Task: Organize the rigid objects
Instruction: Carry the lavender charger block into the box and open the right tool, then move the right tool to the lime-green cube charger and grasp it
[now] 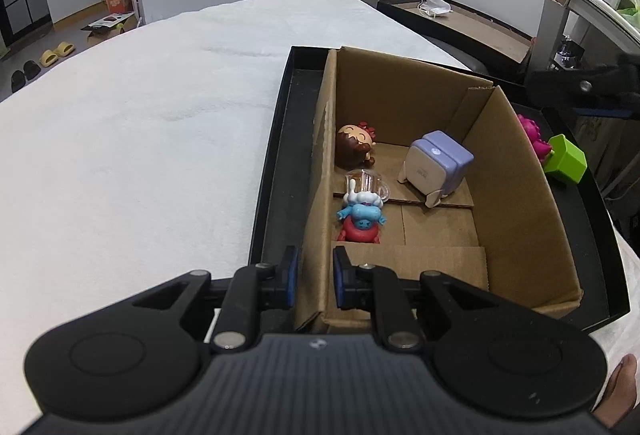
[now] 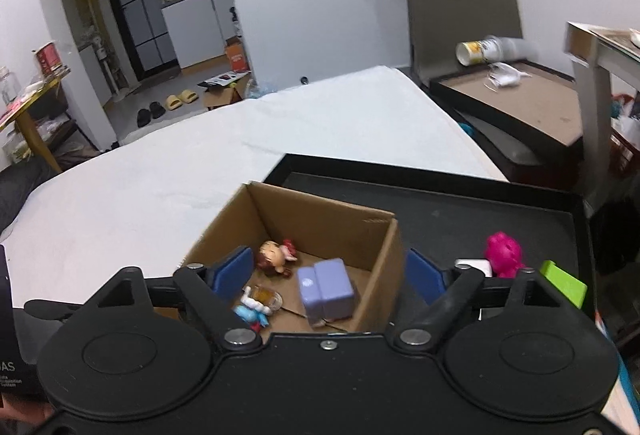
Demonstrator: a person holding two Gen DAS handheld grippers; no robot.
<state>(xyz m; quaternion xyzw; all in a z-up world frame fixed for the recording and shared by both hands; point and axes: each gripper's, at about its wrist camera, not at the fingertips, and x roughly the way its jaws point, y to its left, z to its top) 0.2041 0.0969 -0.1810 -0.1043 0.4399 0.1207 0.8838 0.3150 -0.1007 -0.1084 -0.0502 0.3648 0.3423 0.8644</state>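
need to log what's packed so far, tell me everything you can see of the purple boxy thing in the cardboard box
The purple boxy thing is a small lavender block with rounded corners, smooth and plastic-looking. A seam splits it into two halves, and one face carries a pale round mark. Its other broad face is white with small print too fine to read, and short white feet stick out at its base. It lies tipped on the cardboard box floor toward the right wall, apart from the figurines. Neither gripper touches it.
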